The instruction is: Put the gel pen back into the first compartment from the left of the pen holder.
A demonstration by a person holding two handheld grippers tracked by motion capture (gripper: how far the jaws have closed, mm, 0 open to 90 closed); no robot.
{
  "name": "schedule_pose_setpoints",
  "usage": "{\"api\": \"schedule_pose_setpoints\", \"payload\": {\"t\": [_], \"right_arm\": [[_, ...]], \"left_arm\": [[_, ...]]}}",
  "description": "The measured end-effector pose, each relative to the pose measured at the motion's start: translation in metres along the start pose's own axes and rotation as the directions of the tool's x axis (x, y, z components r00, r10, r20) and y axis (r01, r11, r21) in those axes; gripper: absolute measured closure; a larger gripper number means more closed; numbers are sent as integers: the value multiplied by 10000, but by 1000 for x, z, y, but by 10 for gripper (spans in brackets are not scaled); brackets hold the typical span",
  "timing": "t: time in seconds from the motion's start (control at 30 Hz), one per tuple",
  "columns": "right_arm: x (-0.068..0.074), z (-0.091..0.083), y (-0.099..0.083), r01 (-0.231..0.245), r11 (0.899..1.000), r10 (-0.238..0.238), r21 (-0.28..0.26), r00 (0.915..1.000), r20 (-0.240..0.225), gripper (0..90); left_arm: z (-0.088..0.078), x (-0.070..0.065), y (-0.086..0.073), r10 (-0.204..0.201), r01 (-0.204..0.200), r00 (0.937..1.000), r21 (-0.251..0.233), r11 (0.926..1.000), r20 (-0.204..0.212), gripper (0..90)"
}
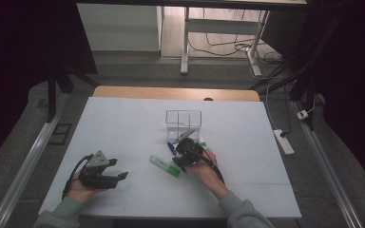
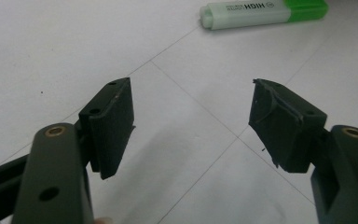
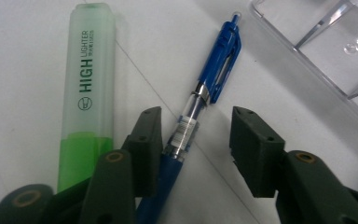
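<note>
A blue click pen (image 3: 214,65) lies on the white table beside a green highlighter (image 3: 86,93) with a pale translucent cap. My right gripper (image 3: 196,115) is low over the pen, one jaw on each side of its clear barrel. The left jaw sits against the pen and a gap remains at the right jaw, so the gripper is open. In the high view the right gripper (image 1: 178,149) is just in front of the clear box (image 1: 184,121), with the highlighter (image 1: 165,166) to its left. My left gripper (image 1: 122,176) rests open at the near left, nothing between its jaws (image 2: 191,126).
The clear plastic box (image 3: 317,46) stands just beyond the pen's tip, its rim close to the right jaw. The highlighter (image 2: 265,10) lies ahead of the left gripper. White table sheet (image 1: 123,123) spreads wide to the left and back.
</note>
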State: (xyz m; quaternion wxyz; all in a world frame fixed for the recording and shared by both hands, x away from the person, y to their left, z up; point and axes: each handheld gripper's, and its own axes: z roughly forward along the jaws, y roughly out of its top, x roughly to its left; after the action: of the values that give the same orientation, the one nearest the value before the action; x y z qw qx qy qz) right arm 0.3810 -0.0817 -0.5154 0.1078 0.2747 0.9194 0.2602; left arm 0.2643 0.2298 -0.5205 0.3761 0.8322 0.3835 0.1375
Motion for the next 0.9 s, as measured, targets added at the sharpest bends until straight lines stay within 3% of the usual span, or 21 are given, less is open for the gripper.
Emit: {"api": "schedule_pose_setpoints", "payload": {"t": [0.2,0.63,0.9], "right_arm": [[5,-1,3,-175,9995,172,279,9998,114,683],[-1,-5,3,-750,9956,741,559,9971,194,758],[-3,-5,0,-680,9966,673,461,9976,166,792]], "left_arm": [[0,-1,0,38,-38,10000,16,10000,-32,304],[3,-1,-1,201,-199,9997,148,9997,-124,305],[4,-1,-1,298,-295,9995,223,9993,-144,305]]}}
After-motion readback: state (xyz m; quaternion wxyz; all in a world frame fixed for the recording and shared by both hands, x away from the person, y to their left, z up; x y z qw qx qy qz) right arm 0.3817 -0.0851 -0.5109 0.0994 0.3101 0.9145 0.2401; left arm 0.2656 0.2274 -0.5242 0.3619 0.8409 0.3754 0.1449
